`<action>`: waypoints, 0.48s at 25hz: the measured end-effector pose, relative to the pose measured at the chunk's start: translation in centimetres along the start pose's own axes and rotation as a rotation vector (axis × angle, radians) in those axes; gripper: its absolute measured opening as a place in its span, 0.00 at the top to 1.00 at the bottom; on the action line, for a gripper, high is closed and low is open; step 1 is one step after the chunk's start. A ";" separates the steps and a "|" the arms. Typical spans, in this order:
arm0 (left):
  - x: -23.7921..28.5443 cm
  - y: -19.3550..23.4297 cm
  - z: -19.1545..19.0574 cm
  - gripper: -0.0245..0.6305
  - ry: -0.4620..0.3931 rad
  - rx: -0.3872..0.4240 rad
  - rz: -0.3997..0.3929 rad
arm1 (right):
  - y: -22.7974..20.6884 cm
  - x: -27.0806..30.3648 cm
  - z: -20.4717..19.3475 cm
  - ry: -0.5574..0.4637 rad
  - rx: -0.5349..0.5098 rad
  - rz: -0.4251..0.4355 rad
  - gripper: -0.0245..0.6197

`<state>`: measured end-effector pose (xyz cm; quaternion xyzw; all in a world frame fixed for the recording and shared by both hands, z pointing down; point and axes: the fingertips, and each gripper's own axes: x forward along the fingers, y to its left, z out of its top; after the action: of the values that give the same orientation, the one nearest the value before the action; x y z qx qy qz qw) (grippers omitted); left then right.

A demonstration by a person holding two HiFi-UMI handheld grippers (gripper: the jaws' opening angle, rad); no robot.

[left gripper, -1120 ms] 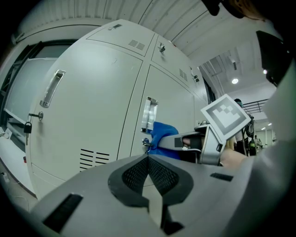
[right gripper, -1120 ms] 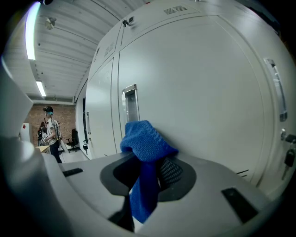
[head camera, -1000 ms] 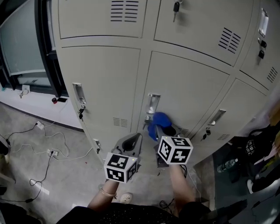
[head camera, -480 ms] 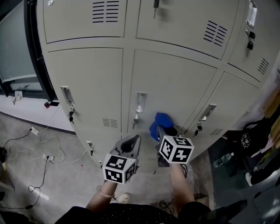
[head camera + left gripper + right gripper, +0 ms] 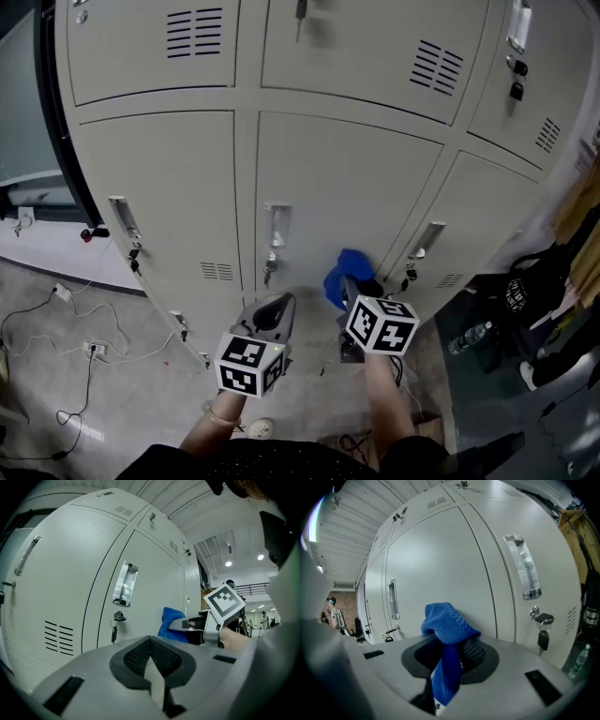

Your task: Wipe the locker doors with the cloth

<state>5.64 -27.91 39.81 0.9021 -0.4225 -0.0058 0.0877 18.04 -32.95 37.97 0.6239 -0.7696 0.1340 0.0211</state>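
While your right tongs (image 5: 449,665) clench the blue cloth (image 5: 446,620) near the lower middle locker door (image 5: 347,187), your left tongs (image 5: 157,679) sit closed and empty; I'd judge the doors are mostly unwiped.

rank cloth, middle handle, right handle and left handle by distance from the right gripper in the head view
1. cloth, held in the right gripper's jaws.
2. middle handle, on its left, and right handle, on its right: too close to call.
3. left handle, far left.

grey concrete floor (image 5: 56,398), loose white cables (image 5: 58,292), dark-framed window (image 5: 14,122) at left, ceiling lights (image 5: 228,564) lit beyond
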 end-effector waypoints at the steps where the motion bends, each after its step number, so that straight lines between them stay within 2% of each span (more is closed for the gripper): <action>1: 0.2 -0.1 0.0 0.95 0.000 -0.001 -0.004 | -0.5 -0.1 0.0 -0.001 0.002 -0.011 0.81; 12: 1.4 -1.3 -0.6 0.95 0.019 0.004 -0.051 | -6.1 -1.7 -0.3 -0.015 0.041 -0.147 0.81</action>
<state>7.57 -28.11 40.24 0.9128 -0.3985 0.0011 0.0896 24.26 -32.41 38.97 0.6799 -0.7191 0.1433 0.0122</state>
